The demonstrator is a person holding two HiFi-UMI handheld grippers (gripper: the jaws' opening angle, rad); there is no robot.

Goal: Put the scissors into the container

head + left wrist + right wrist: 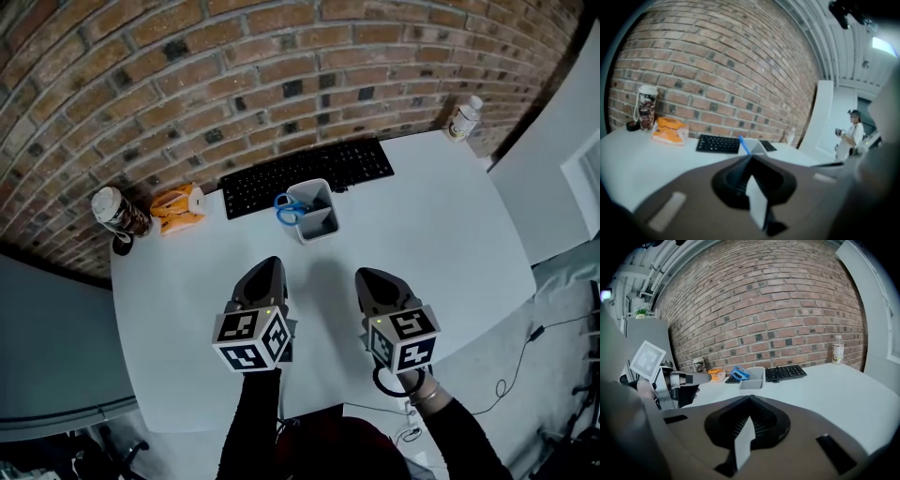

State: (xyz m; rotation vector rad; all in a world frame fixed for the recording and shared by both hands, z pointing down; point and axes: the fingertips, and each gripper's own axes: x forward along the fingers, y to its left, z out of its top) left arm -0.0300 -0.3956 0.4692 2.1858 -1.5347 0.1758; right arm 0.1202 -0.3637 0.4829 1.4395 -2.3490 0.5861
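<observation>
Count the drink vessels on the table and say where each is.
2. A cup at the far left corner, a bottle at the far right corner. None appears hidden.

left gripper: you hold its jaws shut tight together.
right gripper: your jaws meet, just right of the left fingers.

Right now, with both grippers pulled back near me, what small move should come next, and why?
Probably none toward the container: the blue-handled scissors already stand in it, handles poking above its rim. The left gripper and right gripper are both shut and empty, well short of it. I would simply lower them onto the table in front of you.
</observation>
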